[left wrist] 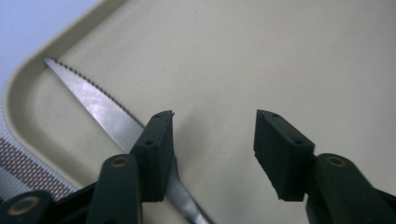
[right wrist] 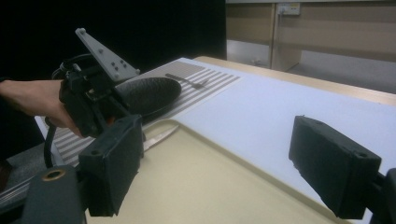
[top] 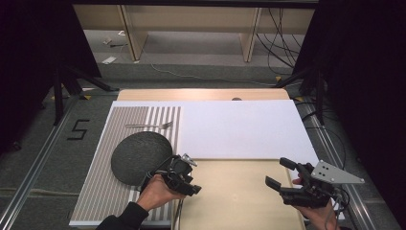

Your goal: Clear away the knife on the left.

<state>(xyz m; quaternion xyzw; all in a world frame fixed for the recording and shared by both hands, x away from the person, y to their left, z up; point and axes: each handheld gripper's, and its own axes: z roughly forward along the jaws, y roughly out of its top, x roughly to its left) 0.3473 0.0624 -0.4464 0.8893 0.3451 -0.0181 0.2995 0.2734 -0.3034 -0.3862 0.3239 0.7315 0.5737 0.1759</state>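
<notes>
A table knife (left wrist: pixel 100 105) with a serrated blade lies flat in the near left corner of a beige tray (top: pixel 239 191), its tip pointing at the corner rim. My left gripper (left wrist: pixel 214 116) hovers just above it, open, with the left finger over the knife and nothing pressed between the pads. In the high view the left gripper (top: pixel 184 179) sits at the tray's left edge. My right gripper (top: pixel 280 172) is held open over the tray's right side, holding nothing. The right gripper view shows the knife blade (right wrist: pixel 161 135) beyond the right gripper (right wrist: pixel 215 140).
A dark round plate (top: pixel 141 155) rests on a striped placemat (top: pixel 103 191) left of the tray. A fork (top: pixel 151 126) lies just beyond the plate. A white mat (top: pixel 239 129) covers the table behind the tray. The table's edge drops to floor on both sides.
</notes>
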